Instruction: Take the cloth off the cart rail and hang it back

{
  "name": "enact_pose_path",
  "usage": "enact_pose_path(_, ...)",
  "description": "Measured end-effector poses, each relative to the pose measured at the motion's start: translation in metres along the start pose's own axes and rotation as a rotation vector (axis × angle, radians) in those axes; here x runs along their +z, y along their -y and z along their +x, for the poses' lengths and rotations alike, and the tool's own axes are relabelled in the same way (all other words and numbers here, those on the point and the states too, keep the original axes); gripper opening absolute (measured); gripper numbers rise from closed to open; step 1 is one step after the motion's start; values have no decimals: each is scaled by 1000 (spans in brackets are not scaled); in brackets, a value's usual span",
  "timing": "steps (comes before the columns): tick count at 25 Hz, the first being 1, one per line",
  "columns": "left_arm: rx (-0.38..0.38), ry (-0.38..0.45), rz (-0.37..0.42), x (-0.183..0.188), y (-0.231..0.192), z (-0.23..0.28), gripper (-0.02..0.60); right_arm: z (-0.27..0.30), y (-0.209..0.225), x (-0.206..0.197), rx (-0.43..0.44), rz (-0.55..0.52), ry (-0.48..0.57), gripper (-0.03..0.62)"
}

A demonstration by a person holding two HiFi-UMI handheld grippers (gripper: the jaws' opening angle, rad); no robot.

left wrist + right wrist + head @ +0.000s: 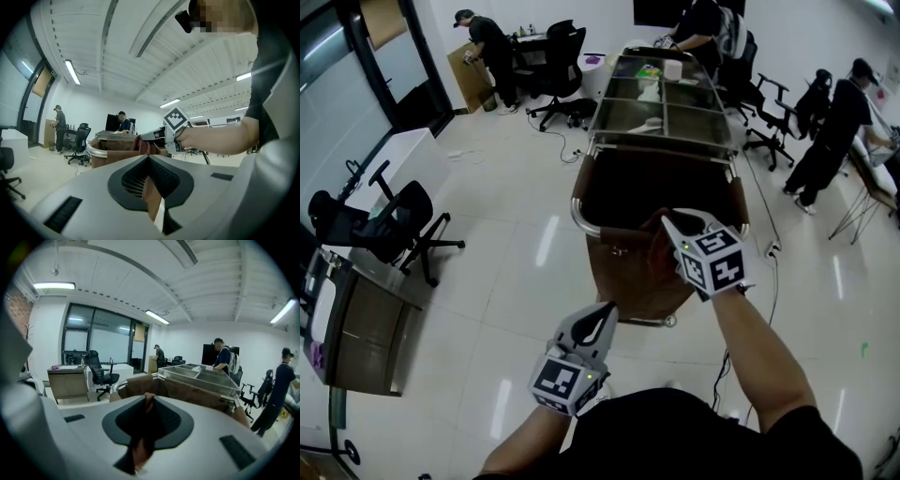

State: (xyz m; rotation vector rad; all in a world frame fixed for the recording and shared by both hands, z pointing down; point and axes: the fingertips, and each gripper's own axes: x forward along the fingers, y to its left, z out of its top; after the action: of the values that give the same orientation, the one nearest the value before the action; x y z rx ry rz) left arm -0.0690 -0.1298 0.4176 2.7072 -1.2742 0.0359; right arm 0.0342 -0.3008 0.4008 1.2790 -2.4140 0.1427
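A brown cloth (628, 277) drapes over the near end rail (579, 211) of a metal cart and hangs down its front. My right gripper (668, 225) is at the top of the cloth by the rail and is shut on a fold of it; in the right gripper view the brown fabric (143, 437) fills the gap between the jaws. My left gripper (605, 314) is lower and nearer to me, shut on the cloth's bottom edge, with fabric (152, 204) pinched between its jaws. The left gripper view also shows the right gripper (154, 137) on the cloth at the rail (96, 151).
The cart's top trays (661, 103) hold small items. A black office chair (394, 220) and a cabinet (356, 323) stand at the left. People work at desks at the back (487, 52) and at the right (834, 131). A cable (759, 216) runs along the floor right of the cart.
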Motion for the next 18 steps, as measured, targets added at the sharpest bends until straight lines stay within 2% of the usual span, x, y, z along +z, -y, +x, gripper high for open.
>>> enact_pose_path(4, 1, -1, -7, 1, -2, -1, 0, 18, -3, -16, 0, -42, -70, 64)
enact_pose_path(11, 0, -3, -11, 0, -1, -1, 0, 27, -5, -26, -6, -99, -128, 86)
enact_pose_path(15, -7, -5, -12, -1, 2, -1, 0, 27, -5, -30, 18, -93, -161, 114)
enact_pose_path(18, -10, -4, -9, 0, 4, -2, 0, 22, -6, -23, 29, -76, -141, 129)
